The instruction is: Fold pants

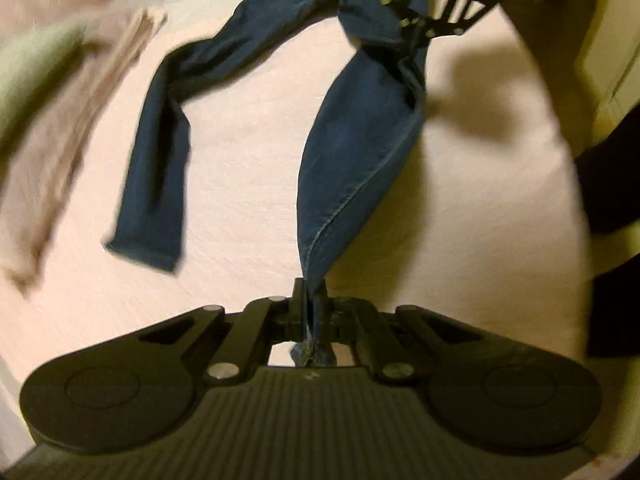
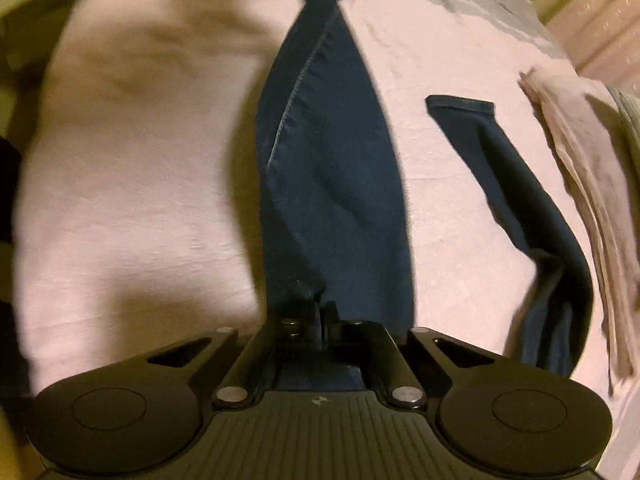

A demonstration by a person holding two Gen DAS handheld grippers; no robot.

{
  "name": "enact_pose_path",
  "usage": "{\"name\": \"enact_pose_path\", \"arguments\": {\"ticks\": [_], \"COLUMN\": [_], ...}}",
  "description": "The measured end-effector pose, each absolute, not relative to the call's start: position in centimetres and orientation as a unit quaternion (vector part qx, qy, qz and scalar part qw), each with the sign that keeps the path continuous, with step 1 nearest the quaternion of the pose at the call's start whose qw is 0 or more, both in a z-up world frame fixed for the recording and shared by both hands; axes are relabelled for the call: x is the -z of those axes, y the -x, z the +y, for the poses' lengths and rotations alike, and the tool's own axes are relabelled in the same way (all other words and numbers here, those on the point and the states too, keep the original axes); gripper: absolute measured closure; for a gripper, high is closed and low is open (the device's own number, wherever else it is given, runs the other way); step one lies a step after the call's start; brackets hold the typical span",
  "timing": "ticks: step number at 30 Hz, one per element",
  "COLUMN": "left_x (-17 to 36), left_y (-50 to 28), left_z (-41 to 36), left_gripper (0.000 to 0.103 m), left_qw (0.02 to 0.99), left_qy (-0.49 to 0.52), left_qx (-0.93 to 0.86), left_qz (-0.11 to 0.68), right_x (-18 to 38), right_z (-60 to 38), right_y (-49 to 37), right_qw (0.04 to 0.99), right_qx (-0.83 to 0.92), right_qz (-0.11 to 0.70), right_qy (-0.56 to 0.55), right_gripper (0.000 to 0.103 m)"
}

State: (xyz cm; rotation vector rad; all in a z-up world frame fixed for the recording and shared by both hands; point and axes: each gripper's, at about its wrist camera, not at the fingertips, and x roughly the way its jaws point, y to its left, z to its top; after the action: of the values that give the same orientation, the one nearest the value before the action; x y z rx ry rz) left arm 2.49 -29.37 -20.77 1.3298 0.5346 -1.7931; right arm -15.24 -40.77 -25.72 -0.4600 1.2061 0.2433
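We see a pair of dark blue jeans [image 1: 352, 128] stretched in the air above a bed covered with a pale pink sheet [image 1: 248, 152]. Our left gripper [image 1: 310, 292] is clenched on the hem of one trouser leg, with a tuft of denim poking out behind the closed fingers. Our right gripper [image 2: 320, 312] is likewise clamped on denim at the other end of that leg, near the waist; in the left wrist view it shows as a black frame [image 1: 436, 4] at the top, gripping the cloth. The held leg hangs taut between the two grippers, its stitched seam twisting along it. The other leg [image 2: 520, 208] droops down and lies loose on the sheet, its hem flat. Beside that loose leg, toward one edge of the bed, lies a folded beige garment [image 2: 588, 184], close to but apart from the jeans. A grey cover [image 2: 480, 4] lies at the far end of the bed. The middle of the sheet beneath the held leg is bare. No containers are in view.
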Motion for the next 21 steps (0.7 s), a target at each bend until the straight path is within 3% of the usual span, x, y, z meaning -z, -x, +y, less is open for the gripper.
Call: {"name": "enact_pose_path", "arguments": {"ticks": [5,9,11,13,16,18,21], "left_x": [16.9,19.7,22.0,24.2,25.5,25.6,25.1], "left_y": [-5.3,-8.5,-10.4,-12.3,-13.2,-12.2,-9.2], "left_z": [-30.2,-33.6,-35.1,-35.8,-35.4,-34.2,-31.2], "left_gripper": [0.102,0.1,0.093,0.091,0.091,0.091,0.089], "left_qw": [0.393,0.444,0.487,0.538,0.568,0.558,0.515], "left_qy": [-0.485,-0.48,-0.479,-0.497,-0.521,-0.54,-0.544], "left_qx": [0.709,0.666,0.632,0.587,0.562,0.576,0.633], "left_qz": [0.329,0.359,0.368,0.345,0.3,0.254,0.196], "right_x": [17.6,18.7,21.1,23.4,25.1,25.1,24.8], "right_z": [-42.9,-46.3,-49.1,-51.2,-51.8,-51.1,-49.2], "right_y": [15.4,11.4,9.1,8.0,7.6,8.5,10.3], "right_qw": [0.819,0.845,0.855,0.855,0.853,0.853,0.852], "right_qx": [-0.116,-0.048,0.015,0.081,0.122,0.129,0.138], "right_qz": [0.543,0.512,0.505,0.501,0.5,0.5,0.503], "right_qy": [0.147,0.148,0.116,0.101,0.09,0.08,0.053], "right_gripper": [0.103,0.103,0.103,0.103,0.092,0.081,0.072]}}
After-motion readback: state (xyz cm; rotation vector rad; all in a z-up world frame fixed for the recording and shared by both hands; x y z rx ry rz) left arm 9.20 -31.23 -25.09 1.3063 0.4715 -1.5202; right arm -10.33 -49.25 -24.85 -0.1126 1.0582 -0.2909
